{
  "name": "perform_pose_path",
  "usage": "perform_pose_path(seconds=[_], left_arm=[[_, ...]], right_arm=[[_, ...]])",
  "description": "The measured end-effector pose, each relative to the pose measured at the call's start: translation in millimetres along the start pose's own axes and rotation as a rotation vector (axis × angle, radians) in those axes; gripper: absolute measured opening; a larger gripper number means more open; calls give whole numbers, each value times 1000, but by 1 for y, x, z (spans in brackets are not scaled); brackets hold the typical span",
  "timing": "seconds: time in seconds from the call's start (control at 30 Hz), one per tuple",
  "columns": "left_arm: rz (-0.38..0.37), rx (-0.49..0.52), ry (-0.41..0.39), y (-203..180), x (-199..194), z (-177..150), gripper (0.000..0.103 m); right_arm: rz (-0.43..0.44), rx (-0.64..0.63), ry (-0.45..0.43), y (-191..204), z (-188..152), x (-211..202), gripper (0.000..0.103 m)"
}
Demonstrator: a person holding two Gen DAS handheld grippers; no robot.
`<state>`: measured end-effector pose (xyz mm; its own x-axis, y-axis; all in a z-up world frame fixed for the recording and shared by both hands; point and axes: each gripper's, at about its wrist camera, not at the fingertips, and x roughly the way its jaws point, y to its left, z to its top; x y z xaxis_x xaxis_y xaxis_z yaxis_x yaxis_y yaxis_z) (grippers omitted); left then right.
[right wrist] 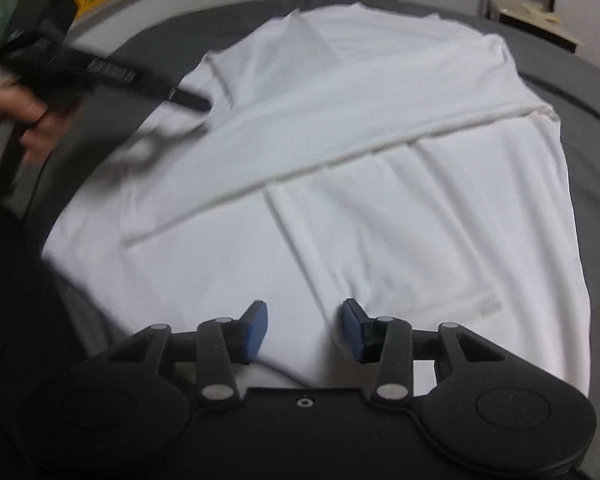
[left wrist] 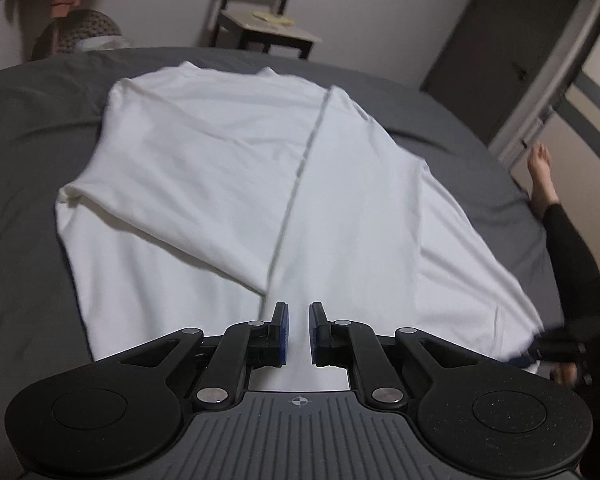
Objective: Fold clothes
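A white shirt (left wrist: 236, 184), partly folded, is being spread on the bed (left wrist: 20, 184). The left gripper (left wrist: 299, 334) and right gripper (right wrist: 305, 330) are being held apart, empty, just above its hem, probably for regrasping.

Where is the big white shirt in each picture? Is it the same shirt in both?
Left wrist view: the white shirt fills the middle, spread on the grey bed sheet, just beyond the left gripper.
Right wrist view: the same white shirt fills the middle, beyond the right gripper.
Shared landmark: the small side table by the wall shows top middle in the left view and top right in the right view.
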<state>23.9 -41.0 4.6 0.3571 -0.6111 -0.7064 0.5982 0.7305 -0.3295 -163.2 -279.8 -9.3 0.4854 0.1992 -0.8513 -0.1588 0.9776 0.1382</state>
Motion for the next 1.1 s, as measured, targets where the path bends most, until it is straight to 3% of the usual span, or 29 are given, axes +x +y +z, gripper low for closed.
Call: perform_pose_path(seconds=[0.1, 0.2, 0.27, 0.43, 0.5, 0.57, 0.6, 0.63, 0.67, 0.83, 1.03, 1.07, 1.1], left_arm=[[18, -70, -73, 13, -7, 4, 9], [20, -120, -159, 26, -16, 13, 9], [31, -154, -199, 37, -19, 27, 9], [107, -164, -192, 70, -6, 86, 10], [100, -185, -186, 82, 4, 110, 11], [115, -197, -204, 94, 17, 136, 33], [136, -197, -216, 99, 25, 147, 76], [156, -197, -227, 105, 33, 156, 97], [174, -199, -237, 110, 41, 164, 100], [182, -287, -213, 144, 81, 189, 99], [248, -240, -165, 161, 123, 205, 98], [242, -244, -160, 162, 128, 207, 94], [236, -248, -154, 164, 133, 209, 76]], right_arm=[[4, -6, 14, -4, -3, -18, 40], [0, -37, -85, -18, 19, -45, 47], [-38, -60, -149, -35, 52, -56, 59], [-143, -98, -251, -102, 155, -42, 66], [-167, -65, -241, -132, 190, -19, 69], [-191, -31, -230, -162, 224, 4, 69], [-203, -15, -225, -177, 241, 15, 69], [-215, 3, -220, -192, 258, 26, 69], [-237, 44, -211, -204, 269, 37, 69], [-269, 181, -135, -243, 300, 86, 68], [-227, 206, -114, -260, 310, 114, 61], [-220, 210, -111, -263, 312, 118, 59], [-213, 215, -107, -266, 313, 123, 58]])
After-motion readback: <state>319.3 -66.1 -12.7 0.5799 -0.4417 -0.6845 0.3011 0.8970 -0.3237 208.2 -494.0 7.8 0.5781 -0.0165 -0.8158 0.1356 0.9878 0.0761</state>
